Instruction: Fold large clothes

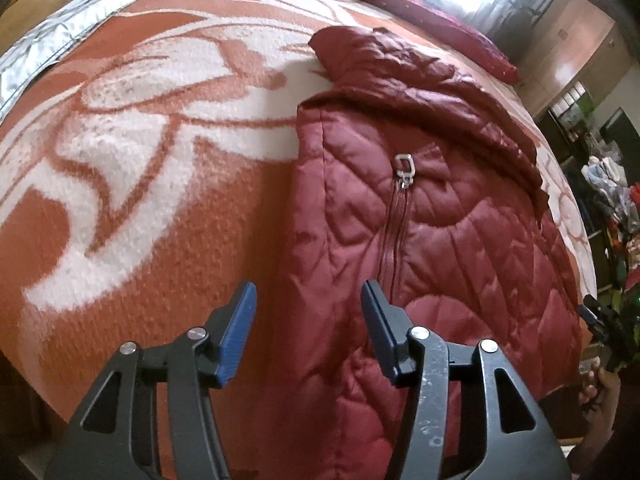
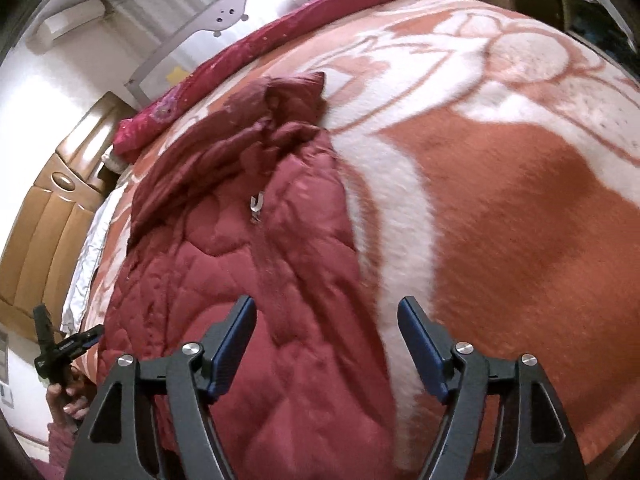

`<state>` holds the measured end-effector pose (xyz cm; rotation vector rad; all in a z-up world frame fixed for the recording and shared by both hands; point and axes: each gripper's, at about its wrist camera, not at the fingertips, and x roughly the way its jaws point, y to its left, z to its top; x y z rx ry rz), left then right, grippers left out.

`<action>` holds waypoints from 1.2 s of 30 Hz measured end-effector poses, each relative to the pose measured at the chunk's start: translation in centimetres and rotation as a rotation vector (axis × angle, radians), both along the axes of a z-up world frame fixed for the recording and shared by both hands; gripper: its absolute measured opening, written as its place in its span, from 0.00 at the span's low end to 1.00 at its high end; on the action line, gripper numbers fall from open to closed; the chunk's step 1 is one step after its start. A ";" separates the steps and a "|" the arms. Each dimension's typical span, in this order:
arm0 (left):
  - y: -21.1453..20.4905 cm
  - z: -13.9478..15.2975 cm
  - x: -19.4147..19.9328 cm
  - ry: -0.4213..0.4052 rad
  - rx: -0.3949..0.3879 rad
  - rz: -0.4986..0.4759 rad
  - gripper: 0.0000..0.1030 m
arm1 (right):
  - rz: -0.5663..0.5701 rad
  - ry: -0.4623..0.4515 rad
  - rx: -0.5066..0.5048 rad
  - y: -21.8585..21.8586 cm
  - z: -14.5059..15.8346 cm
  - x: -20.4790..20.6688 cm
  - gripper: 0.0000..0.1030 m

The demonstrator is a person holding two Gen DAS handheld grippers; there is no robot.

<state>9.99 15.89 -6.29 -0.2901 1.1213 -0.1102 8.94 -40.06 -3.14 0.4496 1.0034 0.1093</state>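
A dark red quilted jacket [image 1: 440, 240] [image 2: 248, 280] lies lengthwise on the bed, its silver zip pull [image 1: 404, 166] [image 2: 256, 203] facing up and its collar end bunched at the far side. My left gripper [image 1: 308, 292] hovers open over the jacket's left edge near the hem, with nothing pinched between its blue pads. My right gripper [image 2: 327, 305] stands open over the jacket's right edge, one finger above the fabric and the other above the blanket. Each wrist view catches the other gripper at its border: the right gripper [image 1: 600, 320], the left gripper [image 2: 60, 344].
An orange and white patterned blanket [image 1: 140, 200] [image 2: 520, 220] covers the bed. A crimson quilt [image 1: 440, 12] [image 2: 260, 44] runs along its far edge. A grey sheet [image 1: 48, 40] shows at one corner. A wooden cabinet [image 2: 48, 208] and cluttered shelves [image 1: 608, 184] flank the bed.
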 end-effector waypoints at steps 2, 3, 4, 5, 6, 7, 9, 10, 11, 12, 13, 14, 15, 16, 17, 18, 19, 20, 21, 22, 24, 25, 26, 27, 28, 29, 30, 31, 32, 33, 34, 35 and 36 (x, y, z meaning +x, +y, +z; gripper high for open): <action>0.2 -0.5 -0.3 0.019 -0.012 -0.005 0.52 | 0.011 0.022 0.031 -0.5 -0.8 -0.4 0.75; 0.4 -0.8 -0.6 0.027 -0.031 -0.005 0.52 | 0.023 0.037 0.054 -0.7 -1.3 -0.5 0.75; 0.6 -1.0 -0.8 0.034 -0.054 -0.006 0.52 | 0.035 0.046 0.067 -0.8 -1.7 -0.6 0.75; 0.7 -1.1 -0.9 0.038 -0.071 -0.006 0.54 | 0.051 0.060 0.082 -0.8 -2.2 -0.7 0.75; 0.9 -1.3 -1.2 0.044 -0.096 -0.008 0.59 | 0.059 0.068 0.089 -0.7 -2.6 -0.7 0.75; 0.9 -1.4 -1.4 0.049 -0.107 -0.013 0.61 | 0.064 0.076 0.096 -0.6 -2.9 -0.8 0.75; 0.9 -1.6 -1.7 0.057 -0.112 -0.023 0.61 | 0.073 0.080 0.116 -0.4 -3.3 -1.0 0.75; 0.8 -1.7 -1.9 0.060 -0.118 -0.033 0.61 | 0.079 0.078 0.129 -0.4 -3.4 -1.1 0.76; 0.7 -1.8 -2.1 0.062 -0.126 -0.042 0.61 | 0.087 0.077 0.139 -0.4 -3.4 -1.2 0.76; 0.7 -1.8 -2.3 0.064 -0.134 -0.051 0.63 | 0.099 0.078 0.148 -0.3 -3.4 -1.3 0.76; 0.5 -1.9 -2.6 0.066 -0.140 -0.061 0.66 | 0.115 0.079 0.156 -0.2 -3.4 -1.5 0.76; 0.5 -2.0 -2.8 0.067 -0.142 -0.069 0.67 | 0.133 0.082 0.163 0.0 -3.4 -1.7 0.76; 0.2 -2.1 -3.1 0.067 -0.142 -0.079 0.67 | 0.152 0.086 0.173 0.1 -3.4 -1.9 0.76; 0.1 -2.1 -3.4 0.068 -0.144 -0.089 0.67 | 0.168 0.089 0.181 0.3 -3.4 -2.2 0.76; 0.0 -2.1 -3.6 0.068 -0.148 -0.097 0.67 | 0.189 0.093 0.189 0.5 -3.5 -2.4 0.76; -0.2 -2.2 -3.8 0.069 -0.154 -0.106 0.67 | 0.217 0.099 0.200 0.8 -3.6 -2.7 0.76; -0.4 -2.2 -4.2 0.070 -0.164 -0.119 0.67 | 0.237 0.102 0.209 1.0 -3.8 -3.0 0.76; -0.6 -2.3 -4.5 0.072 -0.169 -0.129 0.67 | 0.255 0.104 0.218 1.2 -3.9 -3.2 0.76; -0.8 -2.3 -4.7 0.072 -0.172 -0.140 0.67 | 0.273 0.103 0.226 1.4 -4.0 -3.5 0.76; -0.9 -2.3 -4.9 0.073 -0.175 -0.151 0.67 | 0.289 0.099 0.237 1.5 -4.1 -3.7 0.76; -1.3 -2.5 -5.2 0.070 -0.181 -0.175 0.68 | 0.305 0.085 0.271 1.5 -4.3 -4.0 0.76; -1.5 -2.6 -5.4 0.068 -0.190 -0.191 0.68 | 0.302 0.081 0.289 1.4 -4.5 -3.9 0.76; -1.7 -2.7 -5.4 0.069 -0.199 -0.199 0.68 | 0.298 0.078 0.317 1.2 -4.8 -3.7 0.76; -1.9 -3.0 -5.5 0.073 -0.212 -0.214 0.68 | 0.292 0.078 0.355 0.8 -5.3 -3.5 0.76; -1.9 -3.1 -5.5 0.076 -0.218 -0.220 0.68 | 0.291 0.079 0.376 0.6 -5.6 -3.4 0.76; -1.8 -3.2 -5.7 0.079 -0.225 -0.225 0.68 | 0.297 0.078 0.397 0.4 -6.0 -3.4 0.76; -1.8 -3.3 -5.8 0.083 -0.235 -0.231 0.68 | 0.306 0.074 0.410 0.3 -6.1 -3.5 0.76; -1.7 -3.4 -6.0 0.086 -0.246 -0.238 0.68 | 0.315 0.072 0.417 0.2 -6.1 -3.7 0.76; -1.8 -3.4 -6.1 0.085 -0.251 -0.245 0.68 | 0.324 0.074 0.425 0.2 -6.1 -3.9 0.76; -1.9 -3.6 -6.2 0.085 -0.260 -0.257 0.68 | 0.330 0.076 0.433 0.2 -6.2 -3.9 0.76; -2.0 -3.6 -6.3 0.085 -0.269 -0.272 0.68 | 0.334 0.077 0.443 0.3 -6.3 -3.8 0.76; -2.4 -3.6 -6.3 0.080 -0.267 -0.284 0.68 | 0.332 0.081 0.450 0.4 -6.5 -3.7 0.75; -2.8 -3.5 -6.4 0.072 -0.257 -0.296 0.61 | 0.333 0.086 0.451 0.6 -6.7 -3.6 0.73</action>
